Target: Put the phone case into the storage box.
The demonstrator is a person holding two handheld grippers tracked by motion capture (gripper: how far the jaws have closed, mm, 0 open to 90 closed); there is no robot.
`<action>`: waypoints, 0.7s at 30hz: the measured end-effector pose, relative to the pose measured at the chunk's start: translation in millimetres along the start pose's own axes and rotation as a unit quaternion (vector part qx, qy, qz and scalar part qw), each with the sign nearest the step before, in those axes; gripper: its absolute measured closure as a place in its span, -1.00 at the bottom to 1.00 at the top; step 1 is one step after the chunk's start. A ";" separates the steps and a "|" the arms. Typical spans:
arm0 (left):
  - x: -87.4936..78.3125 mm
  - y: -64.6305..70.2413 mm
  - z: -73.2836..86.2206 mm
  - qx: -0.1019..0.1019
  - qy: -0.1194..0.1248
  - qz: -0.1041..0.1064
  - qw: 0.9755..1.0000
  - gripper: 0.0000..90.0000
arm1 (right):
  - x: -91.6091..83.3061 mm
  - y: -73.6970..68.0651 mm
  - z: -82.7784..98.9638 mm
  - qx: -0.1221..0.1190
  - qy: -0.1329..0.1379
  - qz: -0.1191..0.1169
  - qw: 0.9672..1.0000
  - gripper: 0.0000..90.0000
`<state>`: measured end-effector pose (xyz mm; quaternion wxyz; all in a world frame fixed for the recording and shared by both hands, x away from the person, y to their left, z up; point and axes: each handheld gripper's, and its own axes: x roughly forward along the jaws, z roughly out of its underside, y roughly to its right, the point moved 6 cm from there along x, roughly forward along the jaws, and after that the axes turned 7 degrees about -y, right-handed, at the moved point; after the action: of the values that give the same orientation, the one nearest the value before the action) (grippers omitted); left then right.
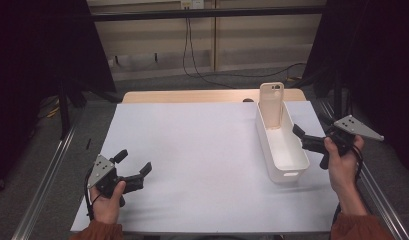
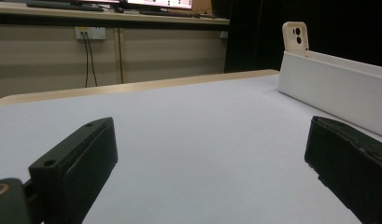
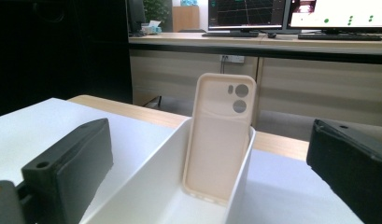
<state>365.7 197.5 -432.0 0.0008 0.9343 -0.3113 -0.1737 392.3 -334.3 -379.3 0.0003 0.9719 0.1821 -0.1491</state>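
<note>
I have the white mat (image 1: 192,160) spread over the wooden table (image 1: 192,95), and nearly all of it lies bare in front of me. On its right side stands the white bin (image 1: 287,160), a long narrow tray whose length runs away from me toward the far edge.

At the bin's far end the phone case (image 1: 271,105) stands almost upright, leaning against the end wall, its long axis vertical and its hollow inner side turned back toward me. In the right gripper view the phone case (image 3: 220,140) sits dead ahead between my two jaws, camera cut-outs at the top, its foot down inside the bin (image 3: 156,186).

My right gripper (image 1: 308,140) hovers just beside the bin's right wall, about halfway along it, jaws spread wide and holding nothing. It points up and left, toward the case, which lies forward and a little inward from the jaw tips.

My left gripper (image 1: 134,167) rests low over the near left of the mat, also open and empty, well apart from the bin. From its own view the case (image 2: 295,39) is only a small shape beyond the bin wall (image 2: 333,93).

I judge the right hand the nearer one, so a reach forward along the bin's length falls to it.
</note>
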 end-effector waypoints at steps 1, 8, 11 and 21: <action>-0.3 0.9 -0.1 -0.002 0.001 0.001 1.000 -0.94 | -2.7 -0.6 1.9 -0.002 -0.001 0.001 1.000 -1.00; -0.9 3.7 1.4 0.009 -0.002 0.012 1.000 -0.94 | -23.4 -11.6 7.9 -0.008 0.003 0.006 1.000 -1.00; -0.8 4.5 1.5 0.009 -0.003 0.013 1.000 -0.94 | -31.9 -15.5 13.3 -0.006 0.001 0.009 1.000 -1.00; -4.5 5.2 2.4 0.005 -0.002 0.016 1.000 -0.94 | -55.9 -21.1 33.8 0.005 0.003 0.021 1.000 -1.00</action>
<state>358.6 196.3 -432.2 -0.0021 0.9290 -0.3267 -0.1740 325.3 -336.2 -394.3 -0.0020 0.9760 0.1606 -0.1472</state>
